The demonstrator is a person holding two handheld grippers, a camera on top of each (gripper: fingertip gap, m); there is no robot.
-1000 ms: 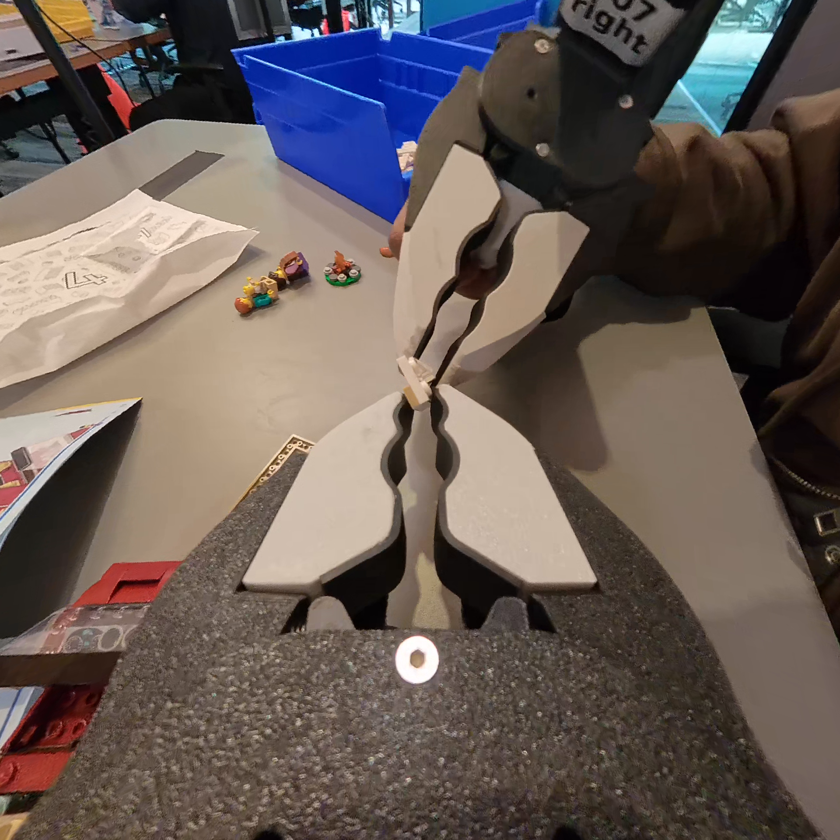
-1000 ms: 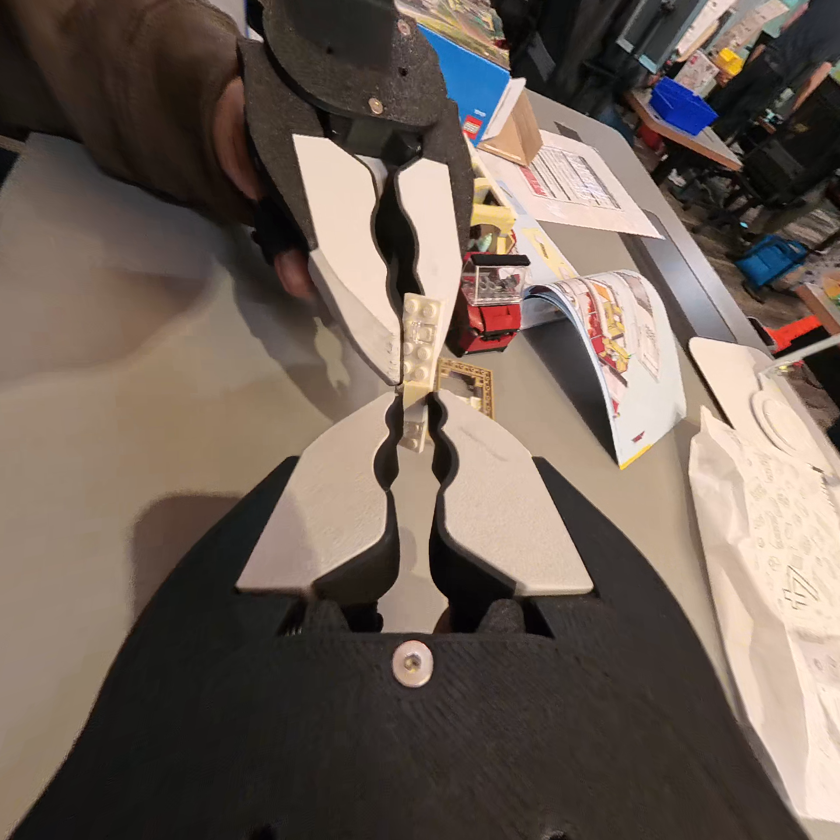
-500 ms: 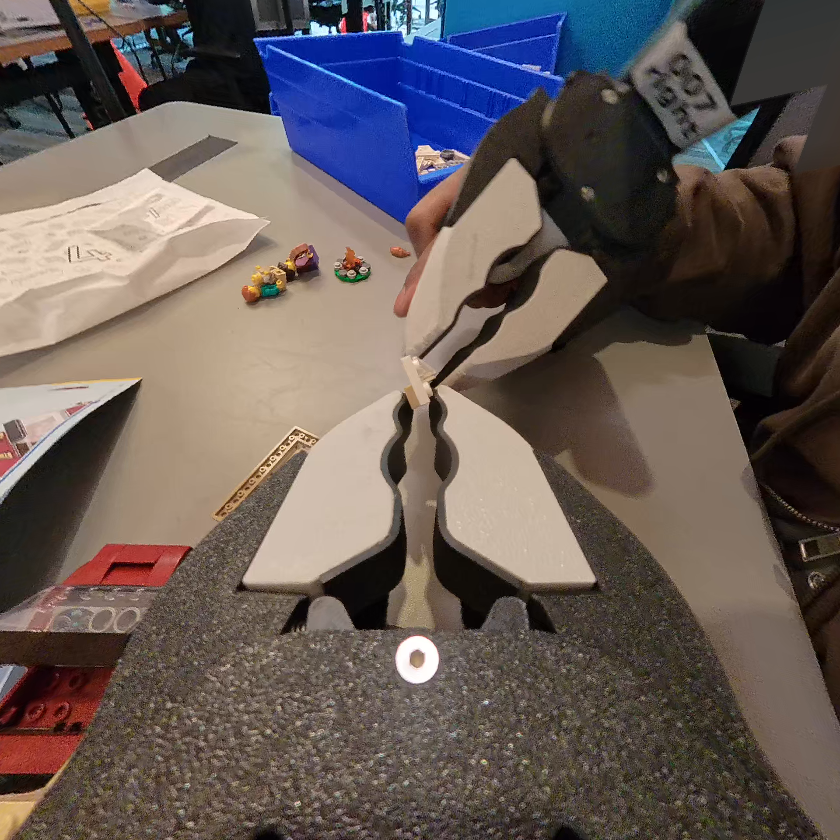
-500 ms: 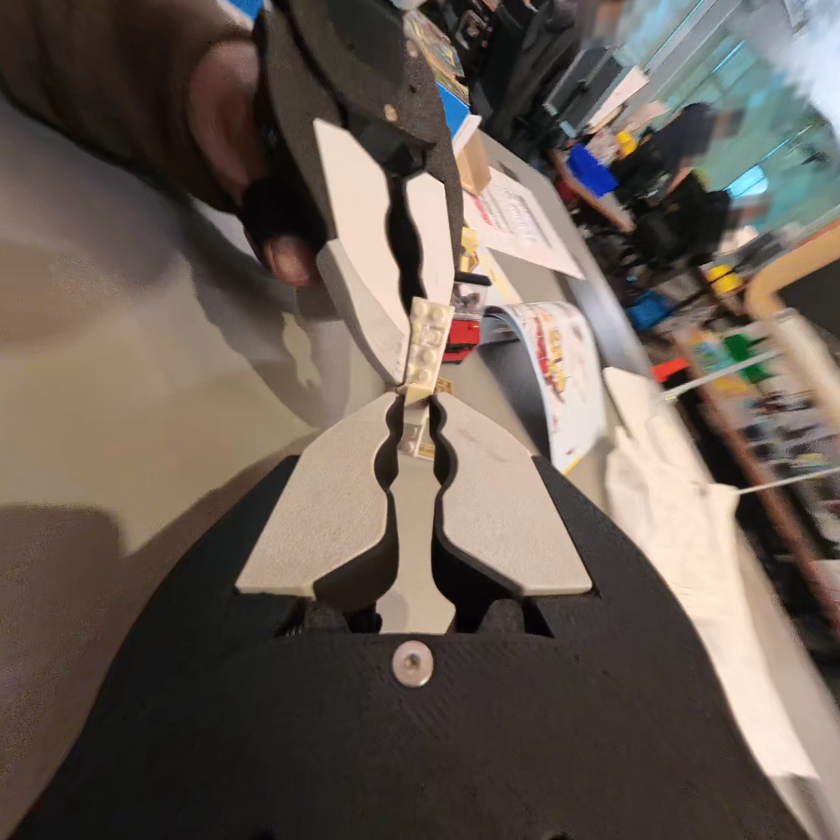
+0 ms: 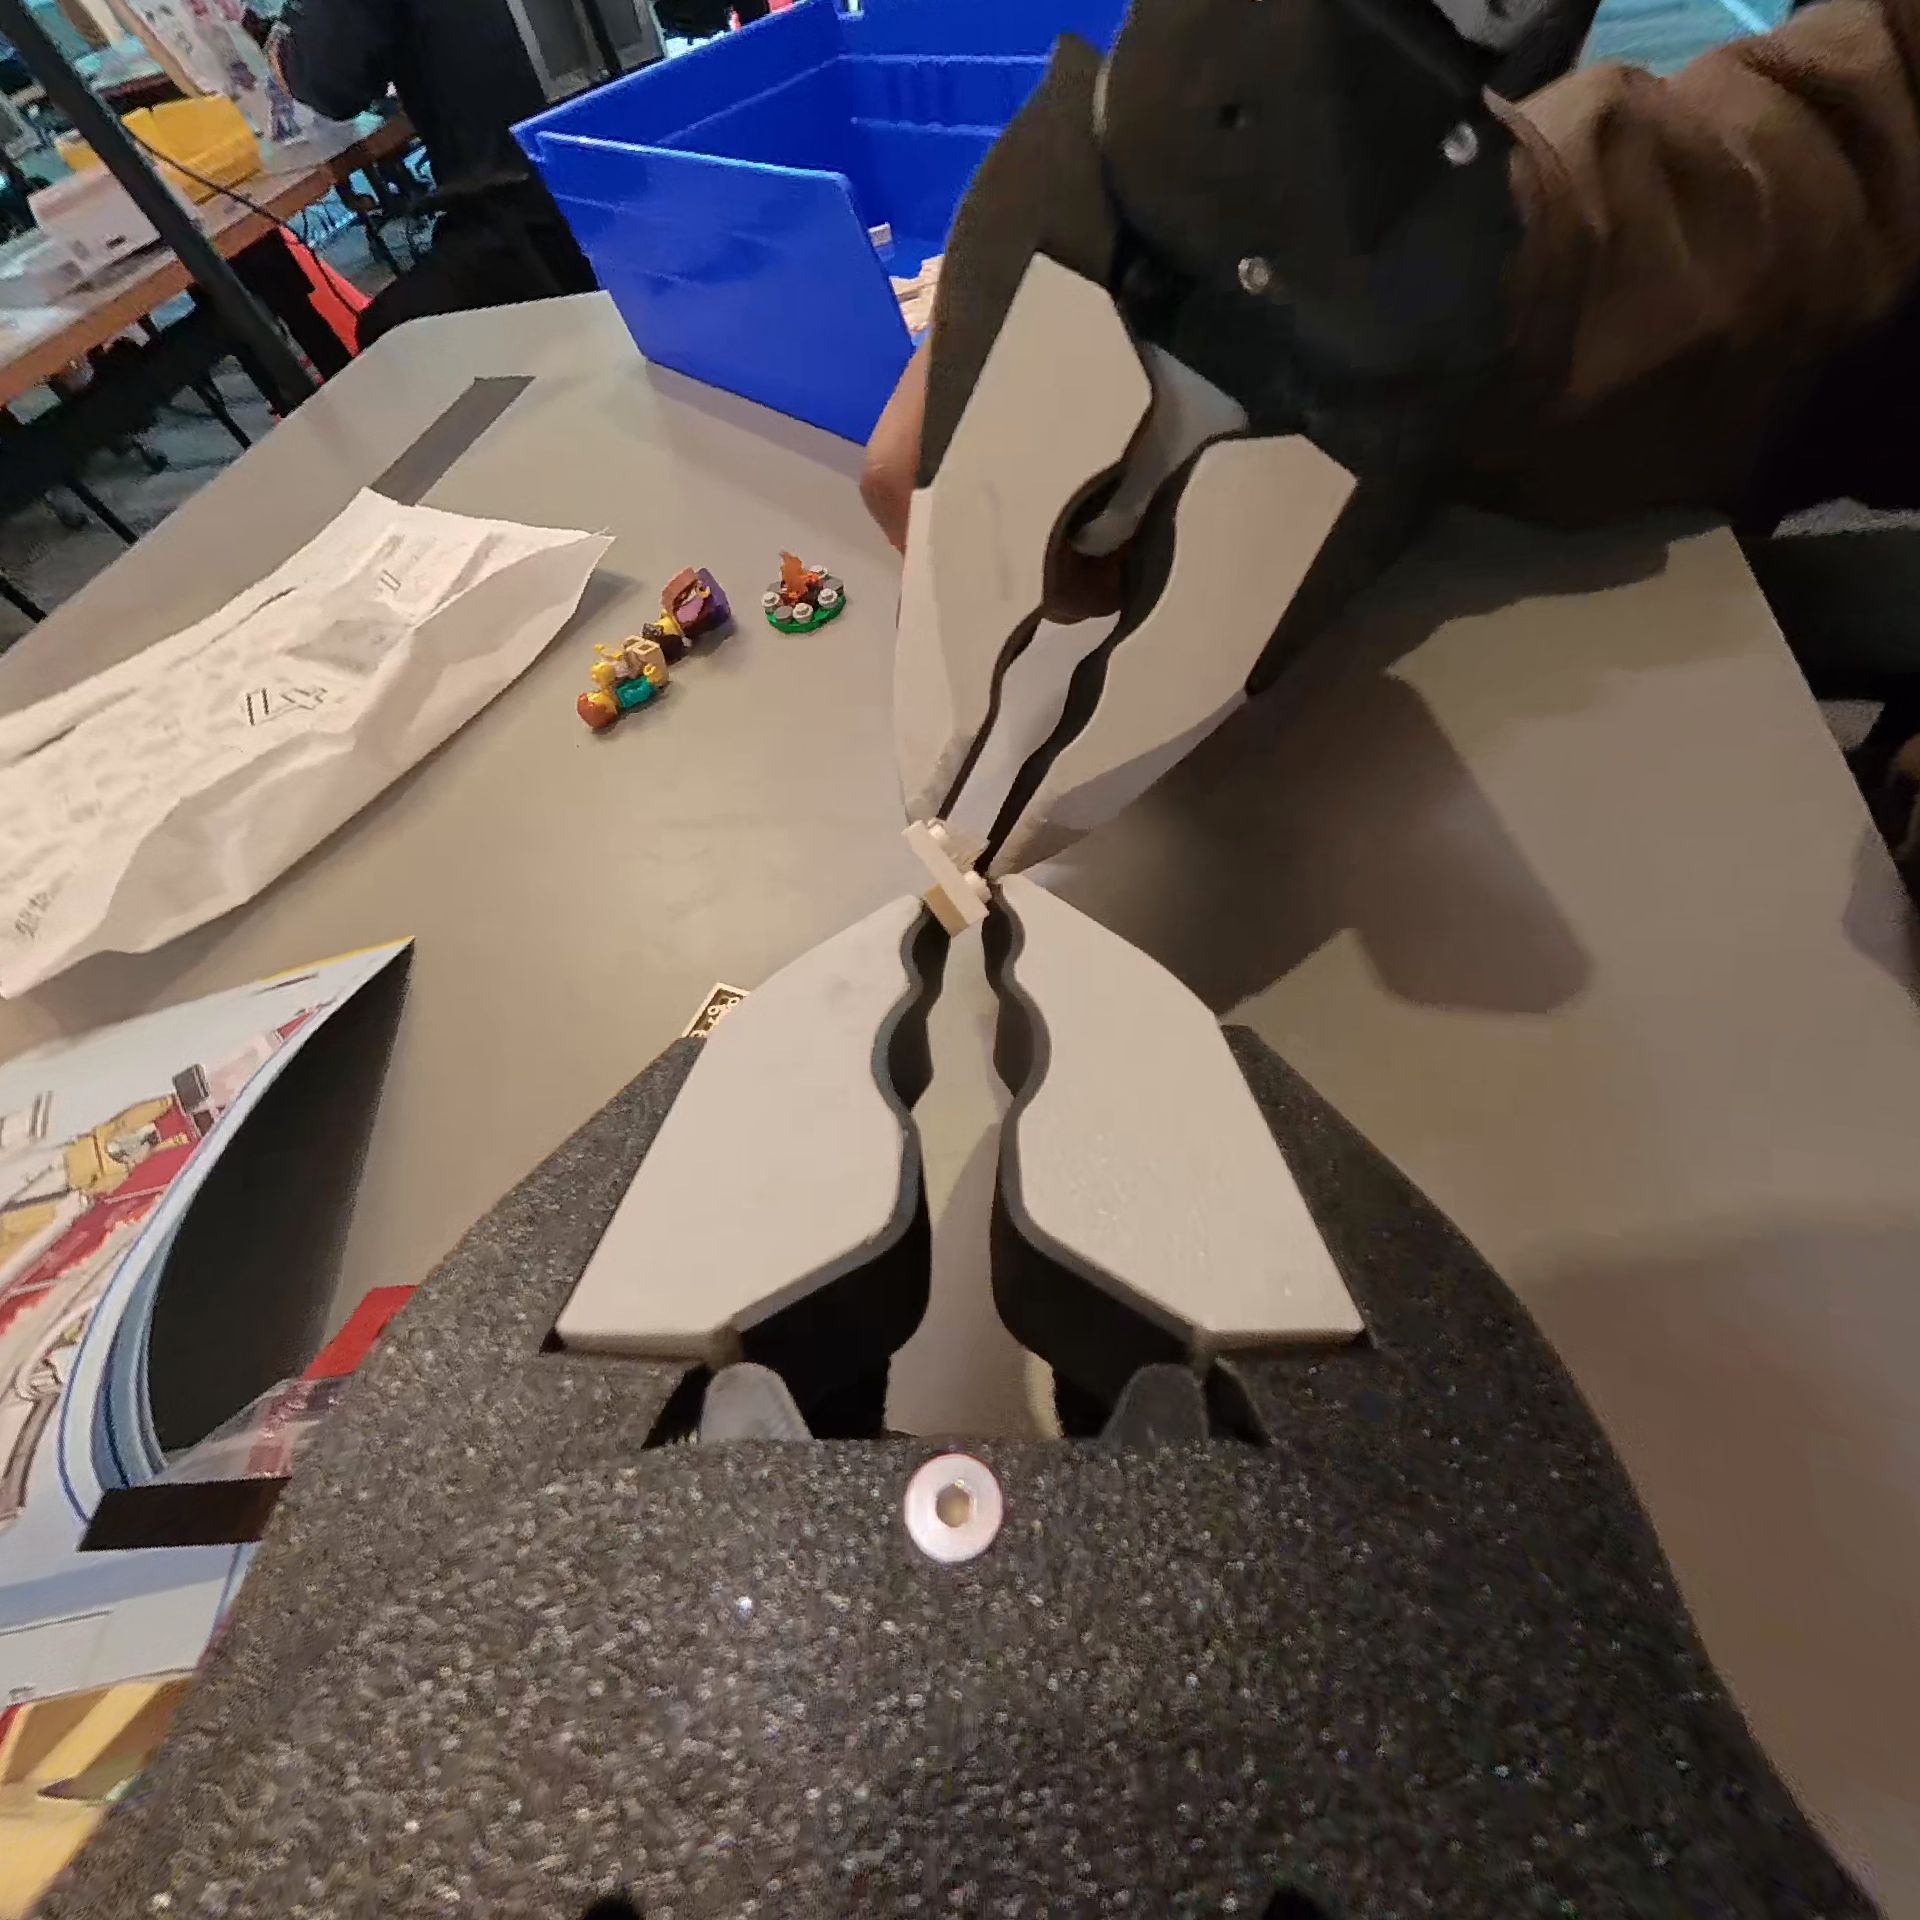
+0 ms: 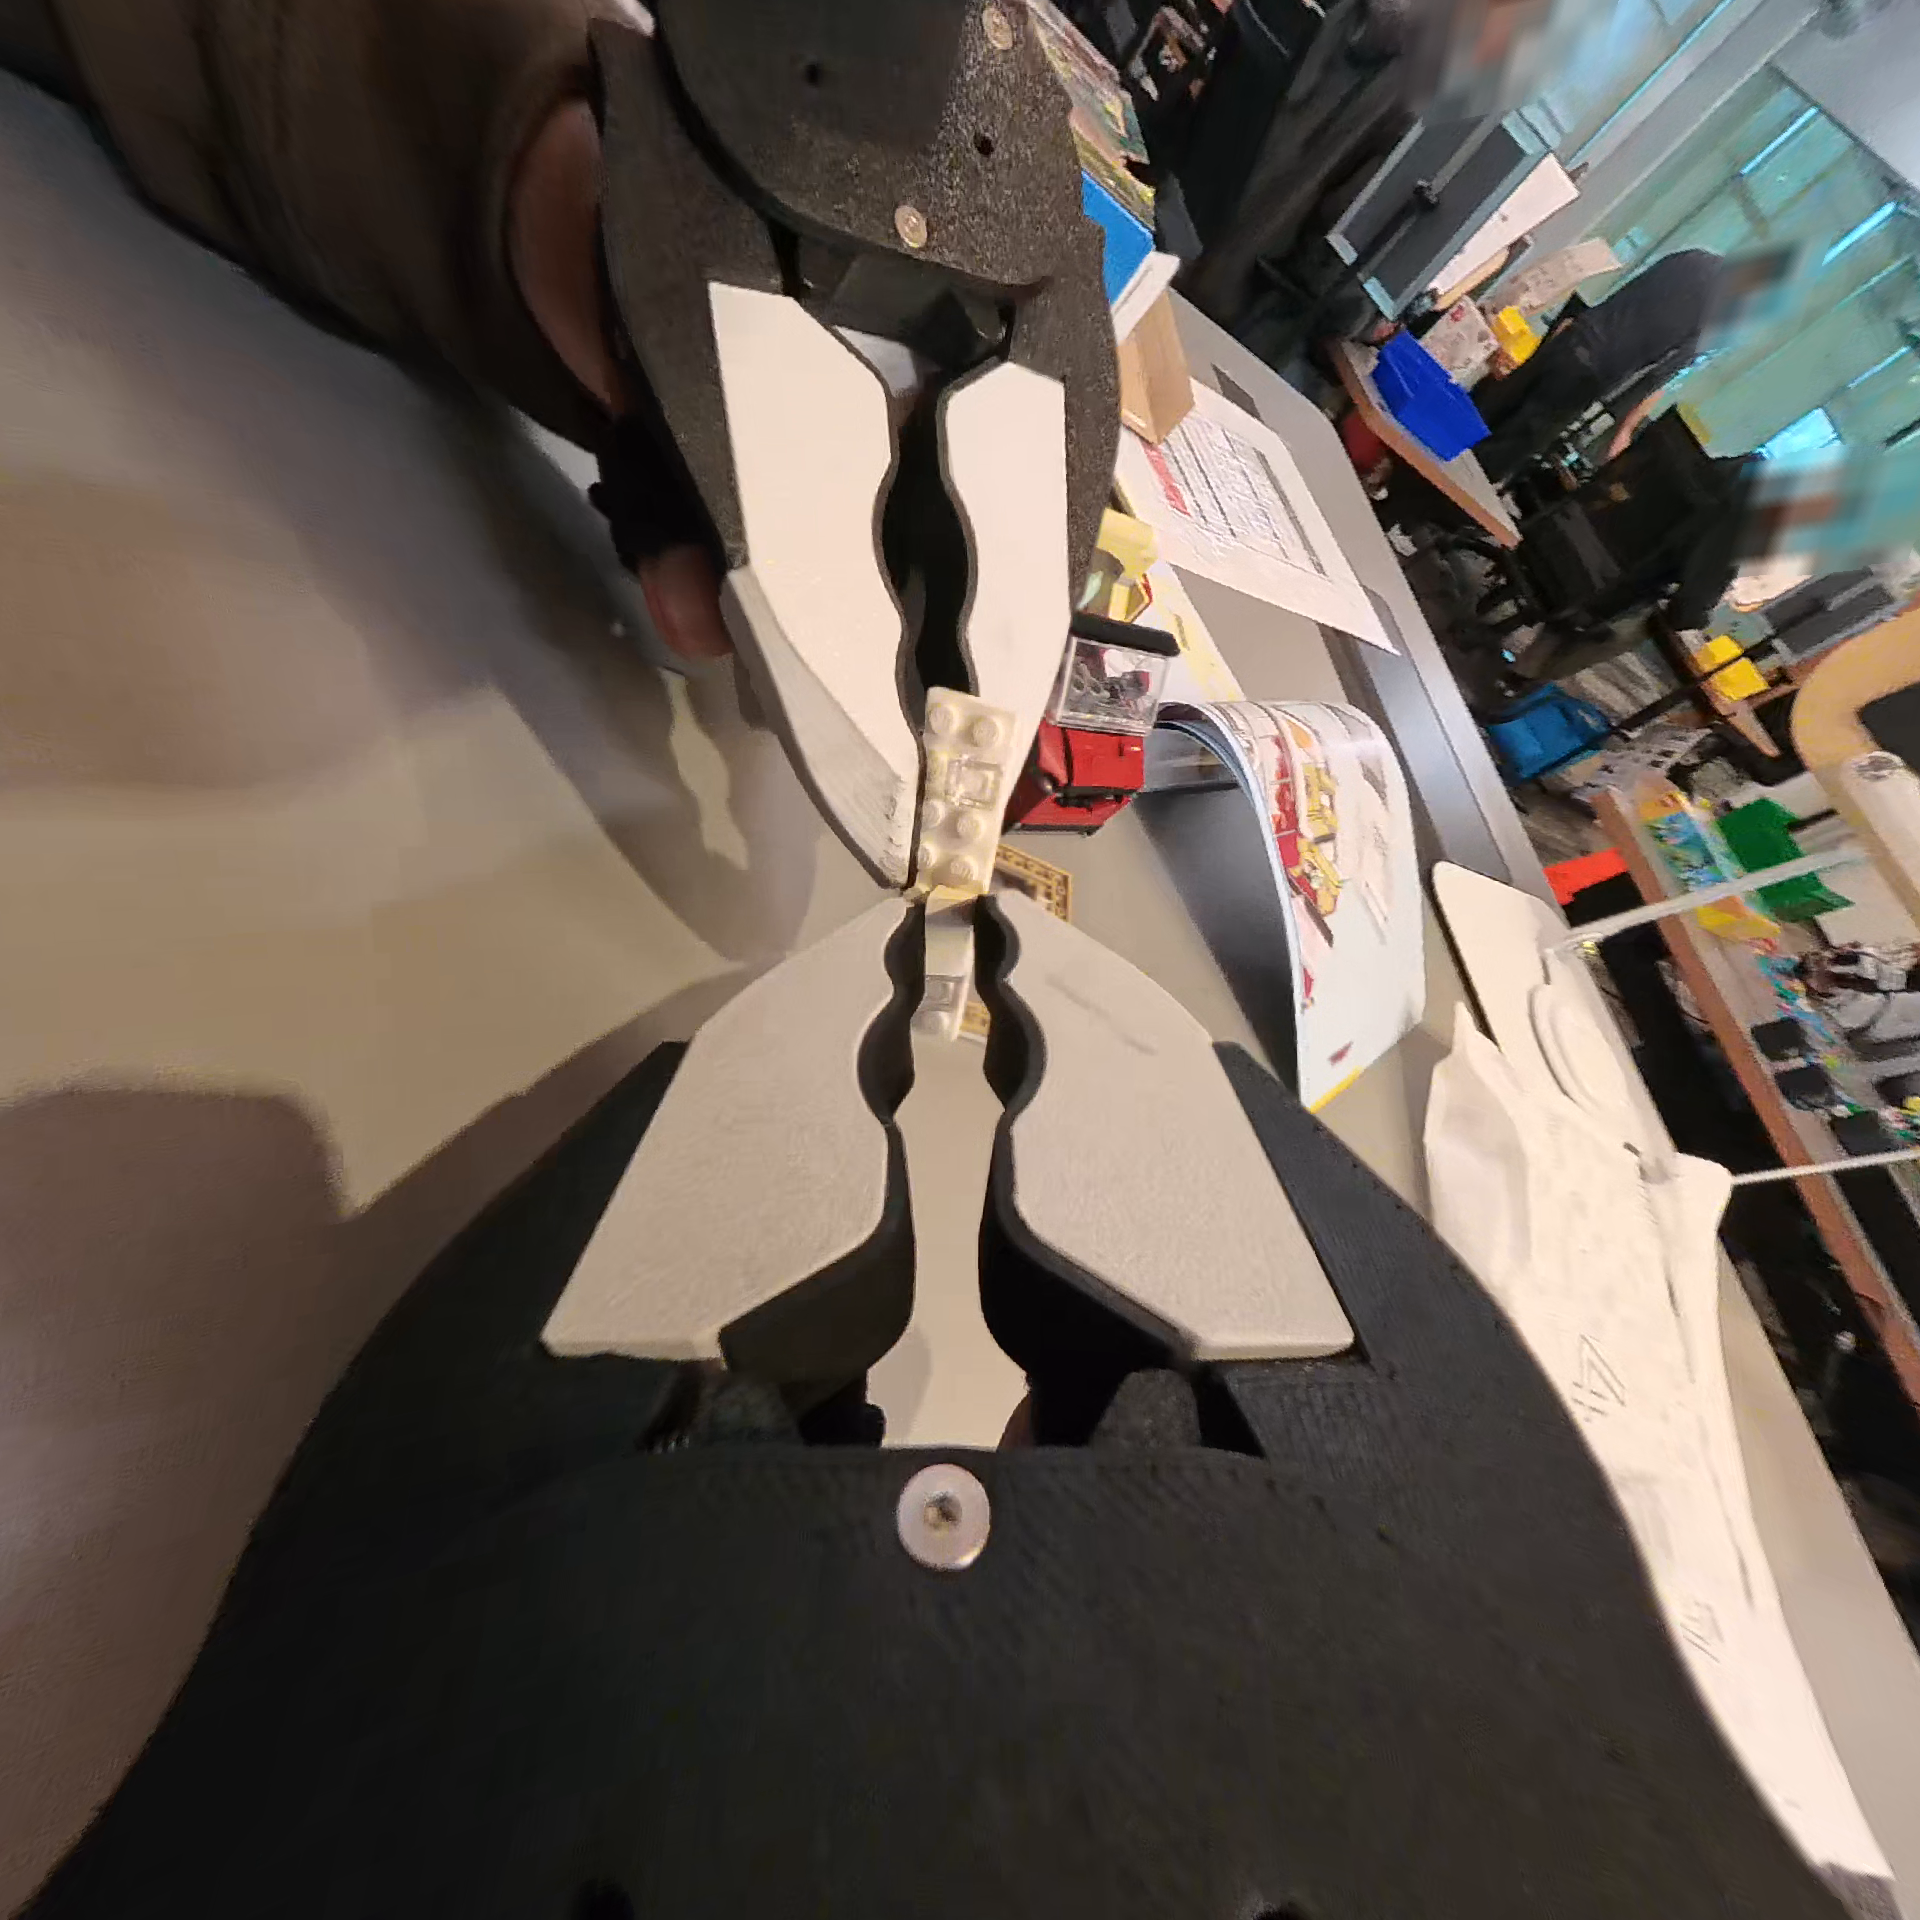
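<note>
My left gripper [image 5: 956, 914] is shut on a white studded plate [image 6: 966, 790] that carries a clear piece. From the left wrist view I see only the plate's cream edge [image 5: 956, 902]. My right gripper [image 6: 945, 920] is shut on a small white plate [image 6: 940, 987], which also shows in the left wrist view [image 5: 935, 847]. The two grippers meet tip to tip above the grey table [image 5: 644, 883], and the two plates touch end to end. A hand in a brown sleeve [image 5: 1683, 229] holds the right gripper.
A blue bin [image 5: 727, 239] stands at the back. A white paper bag [image 5: 260, 707], small figures [image 5: 649, 660] and a round green piece [image 5: 802, 603] lie to the left. An open booklet [image 6: 1340, 862], a red model [image 6: 1091, 758] and a tan frame piece [image 6: 1034, 878] lie near. Less than 4 cm separates the two grippers' tips.
Both grippers stay tip to tip with their plates held. The right gripper leaned over to one side and has swung back more upright. Both views have shifted and tilted a little.
</note>
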